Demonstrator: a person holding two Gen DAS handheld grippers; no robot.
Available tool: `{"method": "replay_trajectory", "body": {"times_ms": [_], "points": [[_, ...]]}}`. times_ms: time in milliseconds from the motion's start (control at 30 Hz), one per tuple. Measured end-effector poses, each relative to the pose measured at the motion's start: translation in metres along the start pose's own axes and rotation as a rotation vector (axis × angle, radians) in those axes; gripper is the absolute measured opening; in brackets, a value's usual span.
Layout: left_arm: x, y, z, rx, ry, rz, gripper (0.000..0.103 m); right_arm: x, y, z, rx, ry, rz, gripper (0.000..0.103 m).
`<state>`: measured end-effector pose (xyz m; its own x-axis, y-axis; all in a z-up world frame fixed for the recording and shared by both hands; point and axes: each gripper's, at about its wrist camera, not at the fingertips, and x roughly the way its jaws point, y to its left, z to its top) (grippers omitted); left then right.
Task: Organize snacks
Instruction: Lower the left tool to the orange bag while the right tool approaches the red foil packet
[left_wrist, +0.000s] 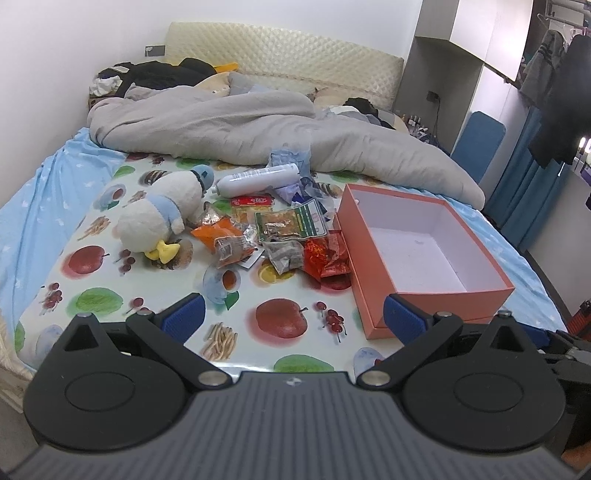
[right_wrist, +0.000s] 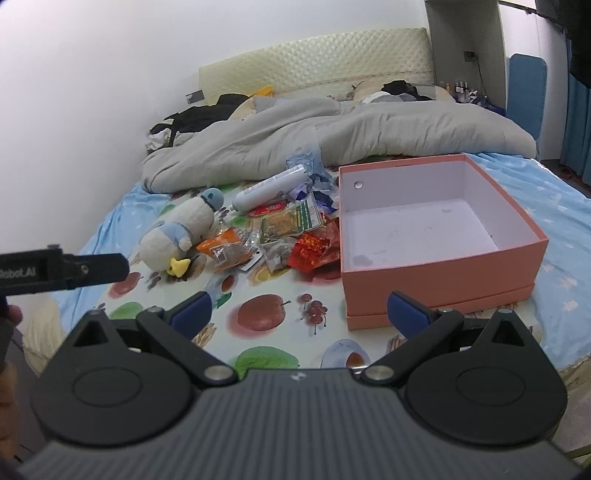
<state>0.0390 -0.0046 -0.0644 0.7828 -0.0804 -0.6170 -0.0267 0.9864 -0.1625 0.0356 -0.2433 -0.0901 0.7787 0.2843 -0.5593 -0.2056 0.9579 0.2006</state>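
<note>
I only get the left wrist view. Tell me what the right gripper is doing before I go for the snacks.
Observer: The right gripper is open and empty, above the fruit-print sheet, short of the pile of foil snack packets.
Operator: Report the inside of the salmon-pink cardboard box.
Observer: The salmon-pink cardboard box holds no snacks. A dark smudge marks its white floor in the near left corner.
Operator: Say where my gripper sits from there.
Observer: The left gripper shows side-on at the left edge, pointing toward the white plush duck.
</note>
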Motion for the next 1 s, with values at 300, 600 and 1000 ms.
{"method": "replay_trajectory", "body": {"times_ms": [300,600,1000], "points": [[0.026,0.014,0.009,-0.004,0.024,0.007,0.103,0.018,0.006,0.001,-0.047,-0.008,-0.047,0.103],[0.055,0.029,0.018,-0.006,0.046,0.011,0.103,0.044,0.015,0.005,-0.095,-0.019,-0.009,0.103],[0.121,0.068,0.008,-0.055,0.088,0.061,0.103,0.087,0.036,-0.008,-0.2,-0.04,0.061,0.103]]}}
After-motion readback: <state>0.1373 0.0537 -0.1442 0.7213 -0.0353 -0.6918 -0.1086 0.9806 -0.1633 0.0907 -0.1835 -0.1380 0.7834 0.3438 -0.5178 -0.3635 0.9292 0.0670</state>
